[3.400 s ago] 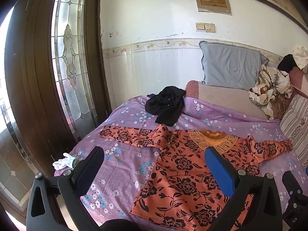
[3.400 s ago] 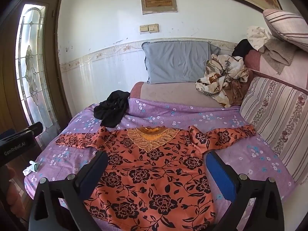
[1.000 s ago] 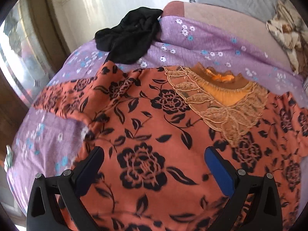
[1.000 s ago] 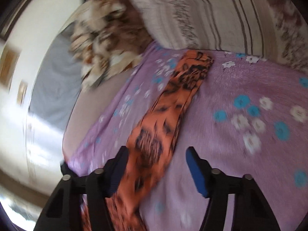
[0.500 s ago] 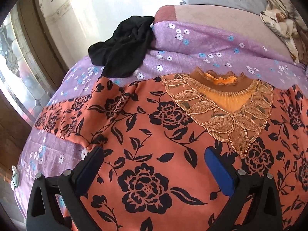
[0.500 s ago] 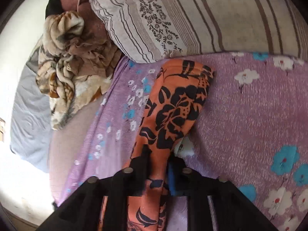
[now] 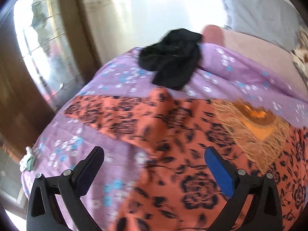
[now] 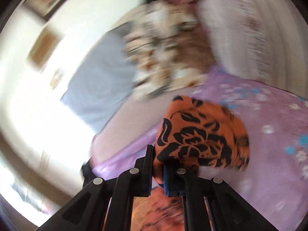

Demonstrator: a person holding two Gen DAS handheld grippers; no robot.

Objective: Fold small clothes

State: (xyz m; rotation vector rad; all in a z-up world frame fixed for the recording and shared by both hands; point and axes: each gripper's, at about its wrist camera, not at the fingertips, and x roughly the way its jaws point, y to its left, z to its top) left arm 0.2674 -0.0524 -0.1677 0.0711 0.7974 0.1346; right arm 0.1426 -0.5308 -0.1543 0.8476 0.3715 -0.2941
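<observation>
An orange blouse with black flowers [image 7: 173, 134] lies spread on the purple floral bedsheet [image 7: 119, 77], its lace collar [image 7: 256, 129] at the right and its left sleeve [image 7: 100, 109] stretched out to the left. My left gripper [image 7: 154, 165] is open and empty above the blouse's left side. My right gripper [image 8: 158, 165] is shut on the blouse's right sleeve [image 8: 200, 134], which is lifted off the sheet [image 8: 269, 115] and bunched. The right wrist view is blurred.
A black garment [image 7: 173, 57] lies at the far side of the bed. A grey pillow [image 8: 102, 88], a crumpled patterned blanket [image 8: 165, 57] and a striped cushion [image 8: 256, 28] stand at the head and side. A door [image 7: 23, 77] is left of the bed.
My right gripper has lifted the sleeve it was shut on off the sheet and swung it. My left gripper has shifted left toward the left sleeve, still open.
</observation>
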